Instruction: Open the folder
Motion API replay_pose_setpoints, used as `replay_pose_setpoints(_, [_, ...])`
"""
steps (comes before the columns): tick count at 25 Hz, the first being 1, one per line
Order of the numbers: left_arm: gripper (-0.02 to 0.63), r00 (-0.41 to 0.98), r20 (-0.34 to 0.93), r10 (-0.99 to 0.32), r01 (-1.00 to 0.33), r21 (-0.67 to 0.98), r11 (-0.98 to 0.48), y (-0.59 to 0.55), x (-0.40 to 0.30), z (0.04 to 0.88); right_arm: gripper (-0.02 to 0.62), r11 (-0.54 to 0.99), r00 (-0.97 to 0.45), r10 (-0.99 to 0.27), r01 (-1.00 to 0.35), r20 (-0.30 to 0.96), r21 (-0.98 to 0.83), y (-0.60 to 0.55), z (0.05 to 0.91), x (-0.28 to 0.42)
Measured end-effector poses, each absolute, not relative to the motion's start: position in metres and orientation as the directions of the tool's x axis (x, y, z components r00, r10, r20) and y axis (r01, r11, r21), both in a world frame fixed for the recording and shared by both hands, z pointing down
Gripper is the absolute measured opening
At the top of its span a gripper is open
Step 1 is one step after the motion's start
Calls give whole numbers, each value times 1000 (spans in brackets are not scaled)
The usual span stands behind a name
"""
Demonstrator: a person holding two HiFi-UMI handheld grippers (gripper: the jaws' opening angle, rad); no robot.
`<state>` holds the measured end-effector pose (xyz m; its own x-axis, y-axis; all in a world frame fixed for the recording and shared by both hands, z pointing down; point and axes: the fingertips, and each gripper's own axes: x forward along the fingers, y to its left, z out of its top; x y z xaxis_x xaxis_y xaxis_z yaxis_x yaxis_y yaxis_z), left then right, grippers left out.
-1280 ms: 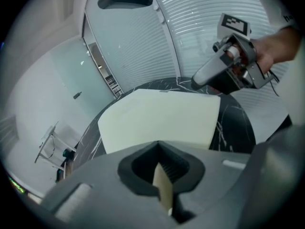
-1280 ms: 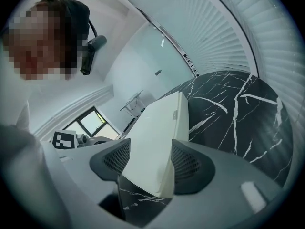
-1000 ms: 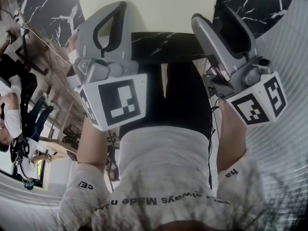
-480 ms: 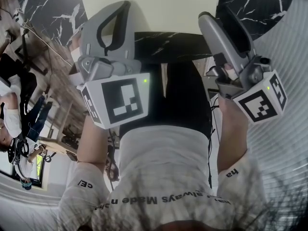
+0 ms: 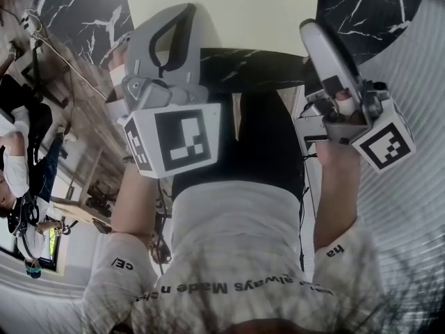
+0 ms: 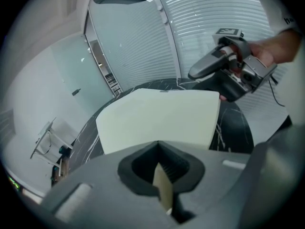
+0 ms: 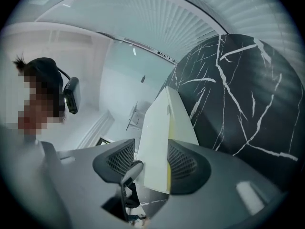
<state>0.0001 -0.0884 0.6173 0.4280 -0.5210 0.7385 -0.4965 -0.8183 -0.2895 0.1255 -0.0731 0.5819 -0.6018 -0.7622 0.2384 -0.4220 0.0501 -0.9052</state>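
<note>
My left gripper [image 6: 161, 174] pinches the near edge of the cream folder [image 6: 157, 118]. The jaws of my right gripper [image 7: 150, 163] have just been closing round its right side, not squeezing yet.

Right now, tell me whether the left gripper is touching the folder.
Touching. The left gripper view shows the left gripper shut on the near edge of the folder. The cream sheet is pinched between its jaws with no gap.

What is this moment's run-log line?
left tool: shut on folder edge | right tool: jaws just closing, folder between, not yet gripped
</note>
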Motion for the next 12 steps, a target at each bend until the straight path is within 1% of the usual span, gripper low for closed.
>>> replay_pose_setpoints(5, [-3, 414, 757, -506, -476, -294, -829, -88, -1, 619, 199, 38, -607, -766, -370, 211, -928, -74, 578, 126])
replay_pose_setpoints(12, [-3, 392, 774, -497, -454, -307, -836, -88, 0, 620, 190, 55, -612, -769, -350, 184, -935, -75, 568, 125])
